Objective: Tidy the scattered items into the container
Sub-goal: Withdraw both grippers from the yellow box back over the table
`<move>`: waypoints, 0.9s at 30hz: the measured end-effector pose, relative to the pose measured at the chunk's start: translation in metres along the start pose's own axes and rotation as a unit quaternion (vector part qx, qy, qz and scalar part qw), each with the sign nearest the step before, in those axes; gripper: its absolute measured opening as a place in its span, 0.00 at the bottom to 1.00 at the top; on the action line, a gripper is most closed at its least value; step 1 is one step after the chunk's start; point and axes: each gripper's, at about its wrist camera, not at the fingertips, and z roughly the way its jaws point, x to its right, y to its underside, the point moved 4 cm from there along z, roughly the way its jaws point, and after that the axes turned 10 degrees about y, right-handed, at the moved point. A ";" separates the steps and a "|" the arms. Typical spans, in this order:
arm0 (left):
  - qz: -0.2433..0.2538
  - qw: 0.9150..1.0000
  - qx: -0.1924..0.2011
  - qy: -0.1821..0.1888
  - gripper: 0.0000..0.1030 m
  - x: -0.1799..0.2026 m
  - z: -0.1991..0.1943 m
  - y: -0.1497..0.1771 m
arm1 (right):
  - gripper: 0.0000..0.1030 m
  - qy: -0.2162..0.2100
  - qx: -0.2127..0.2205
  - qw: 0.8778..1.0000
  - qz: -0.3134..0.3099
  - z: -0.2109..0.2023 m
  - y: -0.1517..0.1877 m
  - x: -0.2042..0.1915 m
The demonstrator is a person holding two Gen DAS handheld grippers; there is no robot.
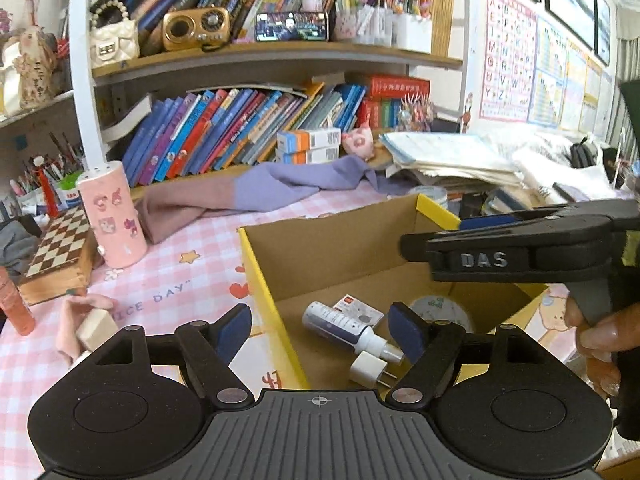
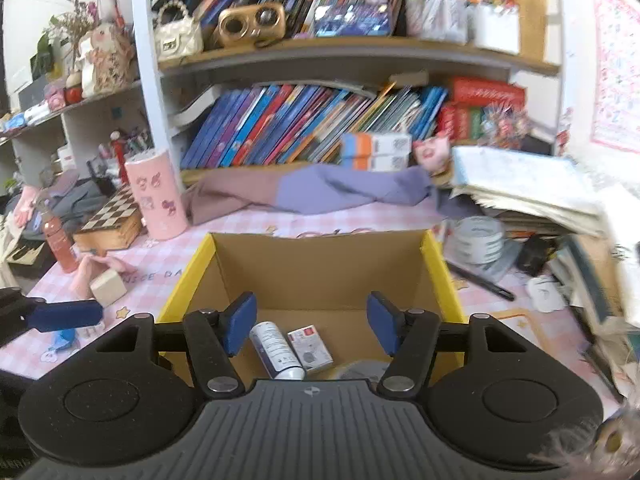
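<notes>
A yellow-edged cardboard box stands on the pink checked tablecloth. Inside lie a white spray bottle, a small white-and-red packet, a white plug adapter and a round disc. My left gripper is open and empty, hovering over the box's near left corner. My right gripper is open and empty above the box; it also shows from the side in the left wrist view. A pale wooden block lies on a pink cloth left of the box.
A pink cylinder, a chessboard box and an orange bottle stand at left. A purple-mauve cloth lies behind the box. Stacked papers, a tape roll and a black pen are at right.
</notes>
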 end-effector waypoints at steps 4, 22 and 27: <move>-0.003 1.000 0.012 0.009 0.75 -0.003 -0.016 0.005 | 0.58 0.026 0.013 1.000 0.009 -0.021 0.009 0.000; 0.011 0.999 -0.005 0.053 0.75 -0.004 -0.077 0.049 | 0.62 0.096 0.009 0.995 0.031 -0.098 0.066 -0.034; 0.006 0.998 -0.015 0.058 0.75 -0.008 -0.090 0.064 | 0.63 0.110 0.004 0.993 0.033 -0.114 0.085 -0.046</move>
